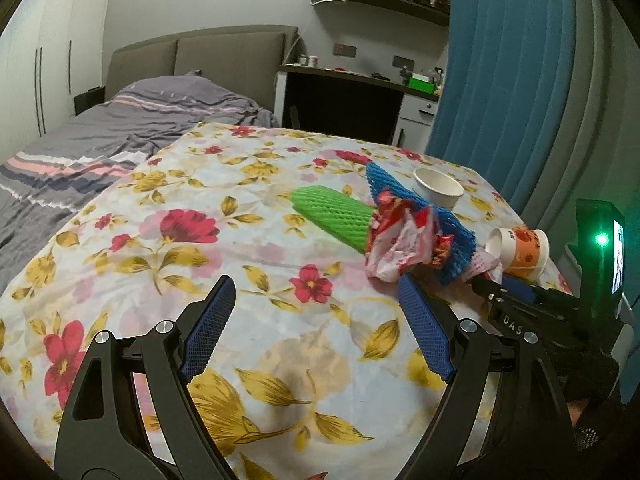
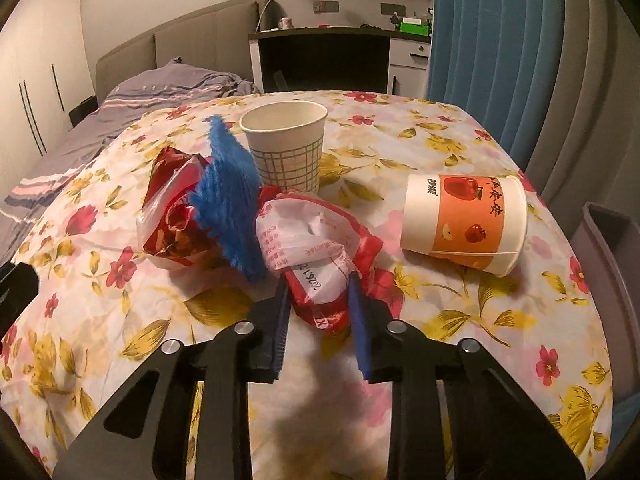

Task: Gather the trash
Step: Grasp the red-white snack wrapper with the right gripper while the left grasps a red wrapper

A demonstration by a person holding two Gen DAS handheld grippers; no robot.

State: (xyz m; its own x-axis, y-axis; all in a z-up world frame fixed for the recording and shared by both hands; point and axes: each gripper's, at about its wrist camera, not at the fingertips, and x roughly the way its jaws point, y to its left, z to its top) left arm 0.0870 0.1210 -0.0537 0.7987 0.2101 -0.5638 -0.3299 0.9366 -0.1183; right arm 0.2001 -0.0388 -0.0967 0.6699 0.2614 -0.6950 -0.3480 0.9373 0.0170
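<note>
On the flower-print table (image 2: 460, 320), the left gripper (image 1: 316, 320) hovers with jaws spread wide and nothing between them. Toward the right edge lie a green foam net (image 1: 332, 216), a blue foam net (image 2: 232, 196), and a red-and-white wrapper (image 2: 320, 256), which the right gripper (image 2: 318, 312) pinches. An upright checked cup (image 2: 288, 144) stands behind; an apple-print cup (image 2: 468, 224) lies toppled.

Dim warm indoor light, soft shadows, sharp focus, fisheye-bent dark corners
</note>
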